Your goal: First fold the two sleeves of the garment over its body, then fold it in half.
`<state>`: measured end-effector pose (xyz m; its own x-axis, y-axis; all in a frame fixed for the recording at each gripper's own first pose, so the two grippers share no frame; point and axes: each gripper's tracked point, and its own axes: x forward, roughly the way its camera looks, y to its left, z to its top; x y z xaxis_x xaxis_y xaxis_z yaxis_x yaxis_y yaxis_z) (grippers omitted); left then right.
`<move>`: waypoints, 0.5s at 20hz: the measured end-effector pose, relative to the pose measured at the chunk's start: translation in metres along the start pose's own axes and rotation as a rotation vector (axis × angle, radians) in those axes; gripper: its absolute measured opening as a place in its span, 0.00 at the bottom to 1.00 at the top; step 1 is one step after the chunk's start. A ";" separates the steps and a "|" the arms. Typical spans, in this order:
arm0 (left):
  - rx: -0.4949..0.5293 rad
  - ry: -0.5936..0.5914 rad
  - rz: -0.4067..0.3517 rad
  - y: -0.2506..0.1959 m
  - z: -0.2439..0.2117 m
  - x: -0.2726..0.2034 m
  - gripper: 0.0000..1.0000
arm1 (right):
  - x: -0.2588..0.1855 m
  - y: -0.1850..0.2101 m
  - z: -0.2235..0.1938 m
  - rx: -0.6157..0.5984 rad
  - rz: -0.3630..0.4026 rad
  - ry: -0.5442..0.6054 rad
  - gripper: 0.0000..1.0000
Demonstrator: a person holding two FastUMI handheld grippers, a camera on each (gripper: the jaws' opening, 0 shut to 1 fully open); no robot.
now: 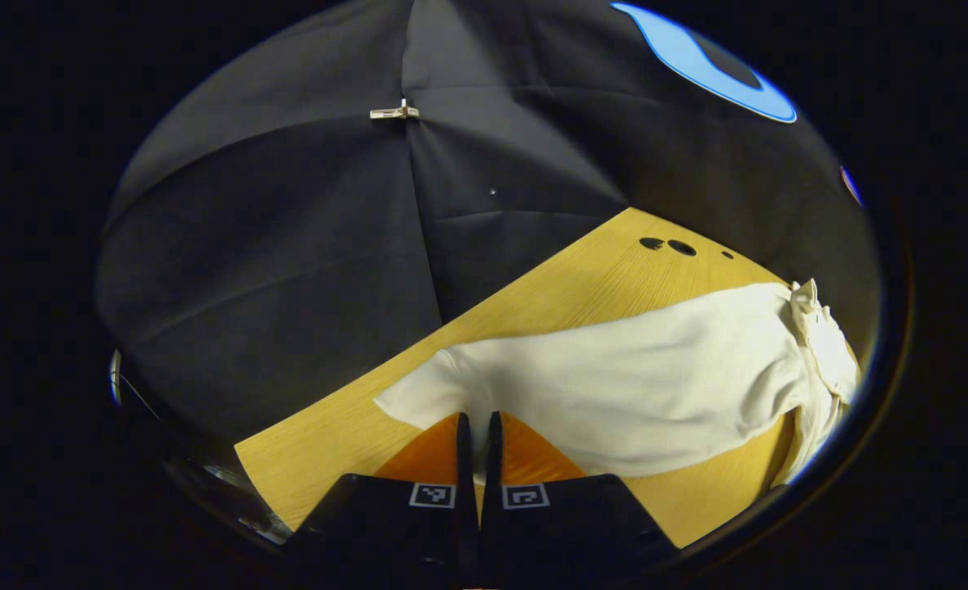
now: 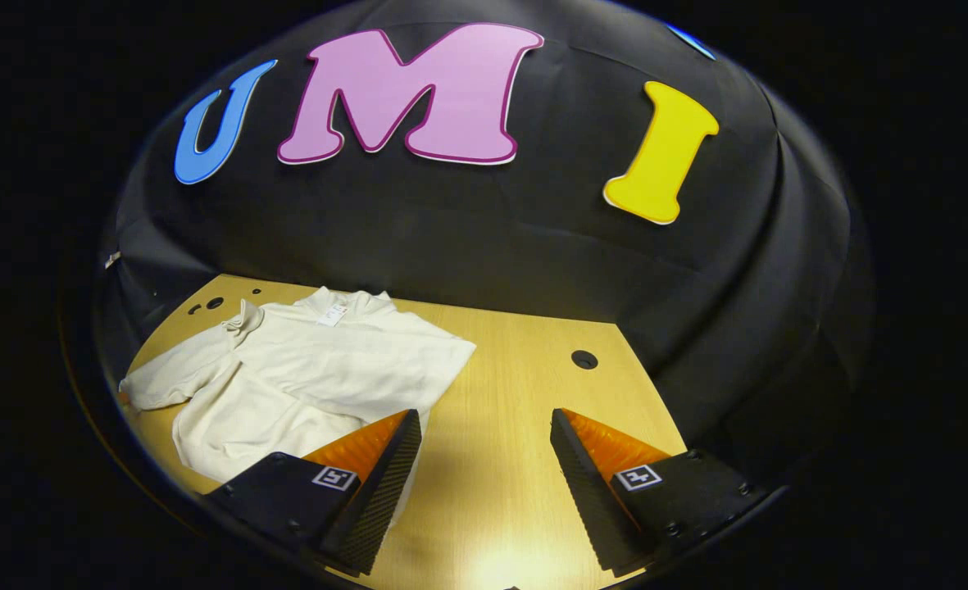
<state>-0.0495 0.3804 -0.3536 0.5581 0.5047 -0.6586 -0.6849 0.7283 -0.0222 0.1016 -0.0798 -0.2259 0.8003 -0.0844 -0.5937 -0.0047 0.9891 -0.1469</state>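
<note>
I am holding my left hand-held gripper (image 1: 475, 426) together at the garment (image 1: 631, 385) edge, right hand-held gripper (image 2: 484, 434) apart; thin fabric risks slipping free.

A cream-white garment (image 2: 303, 369) is lying on a light yellow wood-grain table (image 2: 508, 459), and a black cloth wall (image 2: 484, 246) is hanging behind.

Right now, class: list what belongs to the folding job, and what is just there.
For the job:
- cream garment
- its spread sleeve
- left gripper, jaws closed
- right gripper, jaws open

Just there:
- wooden table
- round hole in it
- black cloth wall
</note>
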 end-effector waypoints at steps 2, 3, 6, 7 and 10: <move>-0.027 -0.023 -0.011 -0.008 0.019 -0.004 0.06 | -0.002 -0.007 -0.004 0.004 -0.002 0.000 0.98; -0.029 -0.040 -0.018 -0.014 0.032 -0.005 0.06 | -0.002 -0.010 -0.007 0.009 0.001 0.003 0.98; -0.008 -0.098 -0.048 -0.043 0.075 -0.011 0.06 | 0.000 -0.024 -0.013 0.011 -0.010 -0.004 0.98; 0.004 -0.116 -0.061 -0.056 0.089 -0.013 0.06 | 0.001 -0.028 -0.016 0.017 -0.009 -0.002 0.98; 0.040 -0.172 -0.114 -0.105 0.126 -0.019 0.06 | 0.007 -0.041 -0.025 0.031 -0.005 0.008 0.98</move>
<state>0.0707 0.3529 -0.2437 0.7049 0.4869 -0.5157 -0.5952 0.8015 -0.0569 0.0922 -0.1238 -0.2440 0.7956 -0.0903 -0.5991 0.0179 0.9919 -0.1258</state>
